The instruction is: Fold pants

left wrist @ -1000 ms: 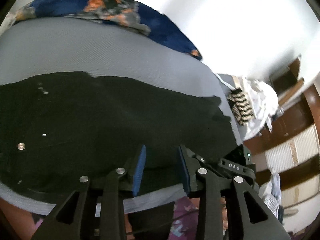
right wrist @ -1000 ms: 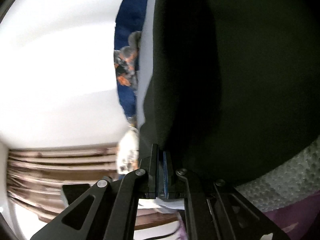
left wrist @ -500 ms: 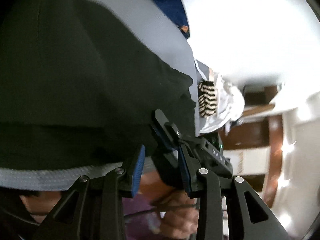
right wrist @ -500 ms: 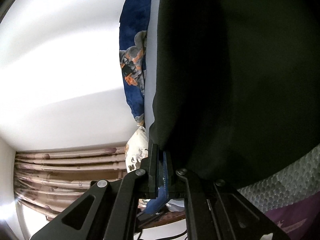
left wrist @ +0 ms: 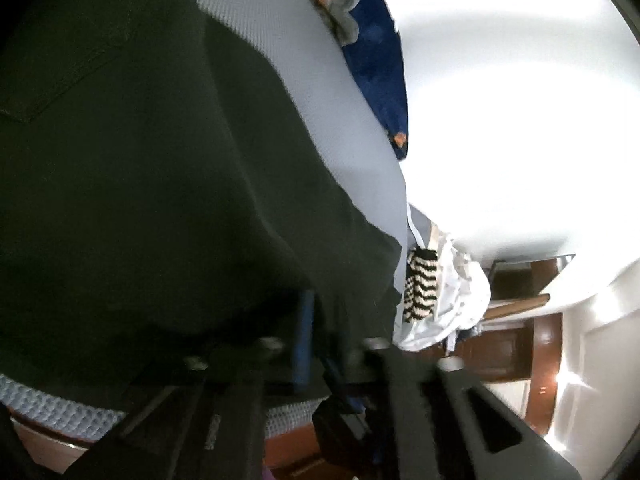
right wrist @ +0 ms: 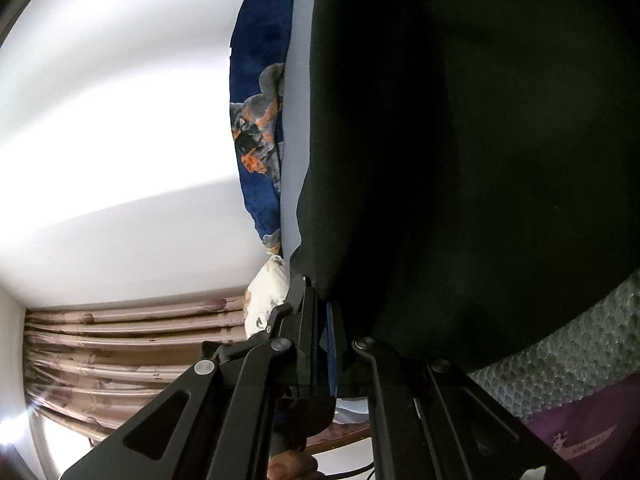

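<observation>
Left gripper just dropped to the near edge and clamped the pants, low centre of frame. Right gripper hasn't moved, pinching their corner. Pants lie on the bed. We've got both ends; the fold can start.

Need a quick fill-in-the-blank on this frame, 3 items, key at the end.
1. The pants on the bed are ____ in colour.
2. The right gripper has its jaws shut on the pants' ____.
3. The blanket at the far side of the grey mattress is mainly ____.

Missing: black; edge; blue
</observation>
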